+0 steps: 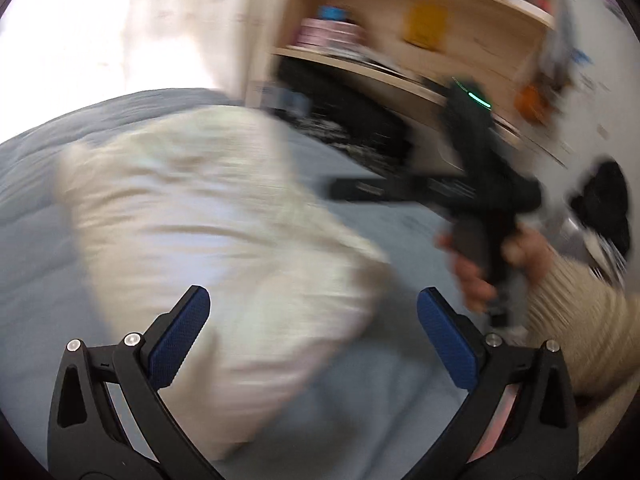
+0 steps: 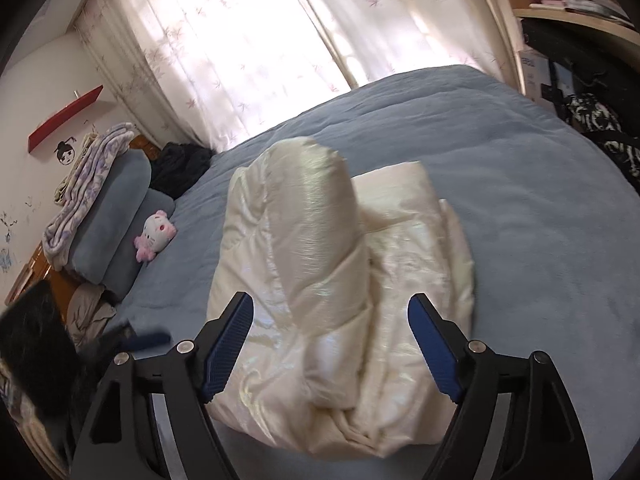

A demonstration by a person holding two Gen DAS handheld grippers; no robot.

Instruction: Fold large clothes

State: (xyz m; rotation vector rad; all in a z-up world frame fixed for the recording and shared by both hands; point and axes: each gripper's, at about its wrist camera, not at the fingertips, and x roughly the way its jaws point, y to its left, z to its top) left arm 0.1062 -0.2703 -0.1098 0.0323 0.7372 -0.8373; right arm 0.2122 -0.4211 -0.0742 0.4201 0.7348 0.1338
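Cream padded jacket [image 2: 340, 292], glossy and quilted, lies folded into a thick bundle on the blue bed cover [image 2: 540, 220], about in the middle of the bed, well clear of its edges. One puffy fold stands up along the bundle's left half in your right wrist view, and flatter layers lie beside it toward the bed's right edge. The left wrist view shows the same jacket [image 1: 208, 240] through heavy blur.

Past the far edge of the bed hangs a pale flowered curtain [image 2: 248, 40] with daylight behind it. At the far right corner stands a wooden shelf unit [image 1: 400, 40] with boxes on it. Along the bed's left edge you have stacked blue pillows [image 2: 116, 220] with a folded lilac blanket [image 2: 88, 188] on top, and a small pink and white plush toy [image 2: 154, 234] leaning against the lower pillow.

Your right hand-held gripper [image 2: 330, 344] hovers above the near end of the jacket, its blue pads parted with nothing pinched between them. Your left hand-held gripper [image 1: 314, 340] is spread very wide above the jacket's near side and grips nothing. From the left wrist view you see your right hand [image 1: 500, 256] in a ribbed cream sleeve [image 1: 580, 320], wrapped round the other tool's handle.
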